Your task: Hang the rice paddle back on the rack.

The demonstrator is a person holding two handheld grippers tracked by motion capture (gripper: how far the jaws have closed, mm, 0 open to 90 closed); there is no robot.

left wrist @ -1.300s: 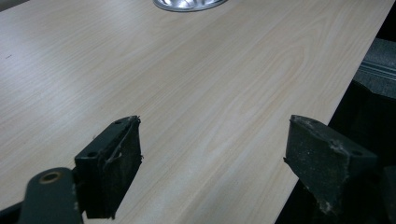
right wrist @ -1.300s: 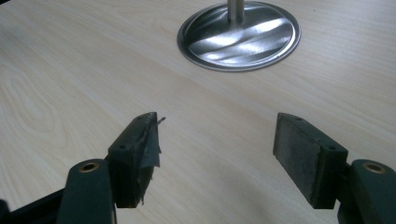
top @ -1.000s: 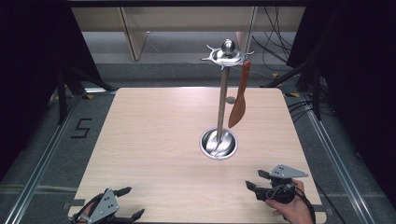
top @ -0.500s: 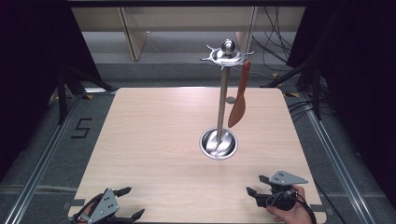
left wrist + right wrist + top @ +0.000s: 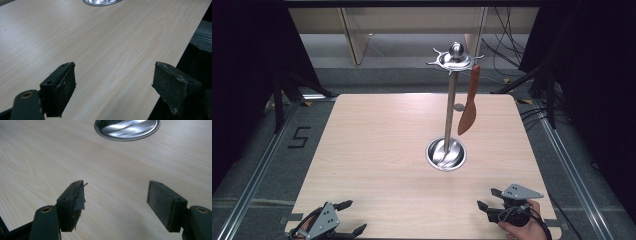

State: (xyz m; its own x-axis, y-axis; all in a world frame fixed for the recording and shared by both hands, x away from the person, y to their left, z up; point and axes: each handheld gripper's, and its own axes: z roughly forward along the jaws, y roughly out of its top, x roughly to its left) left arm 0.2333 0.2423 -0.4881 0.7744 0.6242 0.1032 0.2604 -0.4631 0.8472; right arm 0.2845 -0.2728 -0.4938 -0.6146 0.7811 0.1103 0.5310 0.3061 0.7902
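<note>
At the near left edge of the pale wooden table (image 5: 377, 145), the left black two-jaw gripper (image 5: 348, 218) is partly cut off by the bottom of the high view; its jaws stand wide apart with nothing between them. In the left gripper view its right jaw hangs past the table edge, and the stand's base is clipped at the top. One tall steel utensil stand (image 5: 450, 107) with a round dish base rises past mid-table, well apart from both grippers. One brown wooden spatula (image 5: 468, 102) hangs from its hooked crown, blade down. How the handle hooks on is too small to tell. Near the right corner, one hand (image 5: 523, 231) holds the right black two-jaw gripper (image 5: 488, 199), jaws likewise spread and empty.
</note>
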